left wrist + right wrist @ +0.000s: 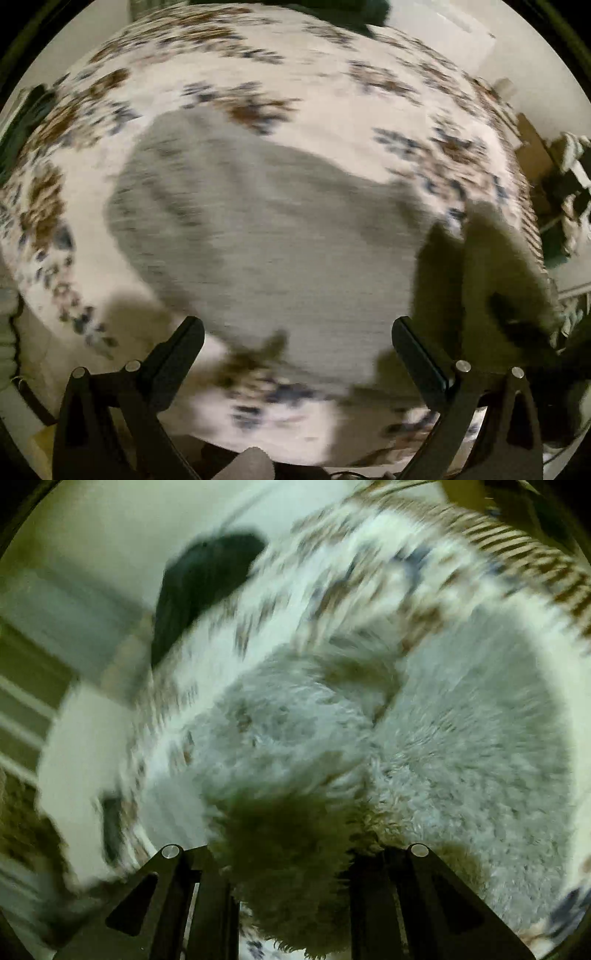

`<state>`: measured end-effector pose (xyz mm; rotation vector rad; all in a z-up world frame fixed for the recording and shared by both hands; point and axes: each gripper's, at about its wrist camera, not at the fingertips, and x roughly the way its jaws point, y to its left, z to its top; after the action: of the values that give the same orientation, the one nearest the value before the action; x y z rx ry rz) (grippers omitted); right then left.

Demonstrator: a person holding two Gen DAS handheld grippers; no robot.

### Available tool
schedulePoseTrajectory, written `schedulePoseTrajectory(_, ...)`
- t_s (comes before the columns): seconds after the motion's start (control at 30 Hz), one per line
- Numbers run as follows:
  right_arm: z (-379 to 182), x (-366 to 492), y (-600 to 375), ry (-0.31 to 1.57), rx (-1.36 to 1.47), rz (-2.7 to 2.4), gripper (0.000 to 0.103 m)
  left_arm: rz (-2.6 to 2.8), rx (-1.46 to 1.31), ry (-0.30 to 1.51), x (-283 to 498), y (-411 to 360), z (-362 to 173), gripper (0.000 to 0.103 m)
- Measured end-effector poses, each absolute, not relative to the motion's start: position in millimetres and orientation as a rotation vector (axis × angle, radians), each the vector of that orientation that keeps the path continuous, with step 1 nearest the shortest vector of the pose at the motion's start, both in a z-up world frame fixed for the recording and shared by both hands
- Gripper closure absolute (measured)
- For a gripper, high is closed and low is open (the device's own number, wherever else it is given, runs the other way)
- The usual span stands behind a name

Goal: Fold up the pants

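Both views are blurred. My left gripper point(297, 332) is wide open and holds nothing, above the grey pants point(258, 229) lying on the flowered bedspread point(332, 92). My right gripper point(290, 853) clamps fluffy pants fabric, which hides its fingertips.

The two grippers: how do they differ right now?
The left gripper is open wide and empty, above the grey pants. The right gripper is narrower, its fingers pinching a bunch of fluffy pants fabric. Both are black two-finger tools over the floral bedspread.
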<state>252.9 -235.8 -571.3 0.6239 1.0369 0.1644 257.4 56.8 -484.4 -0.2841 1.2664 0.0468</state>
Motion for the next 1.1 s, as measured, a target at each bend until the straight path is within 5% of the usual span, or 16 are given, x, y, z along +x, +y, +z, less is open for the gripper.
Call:
schedulePoseTrajectory(0.07,-600,259,-190,1.134,0.532,0.161,0.080,0.079,-0.282,1.264,255,81,-488,0.000)
schedulePoseTrajectory(0.13,-623,269,-150,1.251,0.439,0.188,0.064,0.100,-0.287,1.260,256,99,-492,0.000)
schedulePoseTrajectory(0.23,-621,265,-130,1.291,0.455,0.315,0.020,0.091,-0.306,1.246,260,112,-488,0.000)
schedulePoseTrajectory(0.43,-569,217,-200,1.226,0.625,0.245,0.013,-0.108,-0.329,1.216,300,75,-479,0.000)
schedulePoseTrajectory(0.67,-579,206,-315,1.244,0.626,-0.061,0.013,-0.312,-0.145,1.277,356,-24,-528,0.002)
schedulePoseTrajectory(0.7,-585,207,-330,1.254,0.623,-0.096,0.013,-0.346,-0.117,1.304,361,-36,-540,0.007)
schedulePoseTrajectory(0.73,-588,208,-340,1.261,0.619,-0.127,0.013,-0.395,-0.102,1.344,367,-47,-554,0.040)
schedulePoseTrajectory(0.77,-590,209,-348,1.265,0.619,-0.144,0.013,-0.444,-0.132,1.360,367,-50,-560,0.086)
schedulePoseTrajectory(1.1,-616,229,-380,1.335,0.616,-0.203,0.013,-0.322,-0.413,1.342,336,42,-552,0.088)
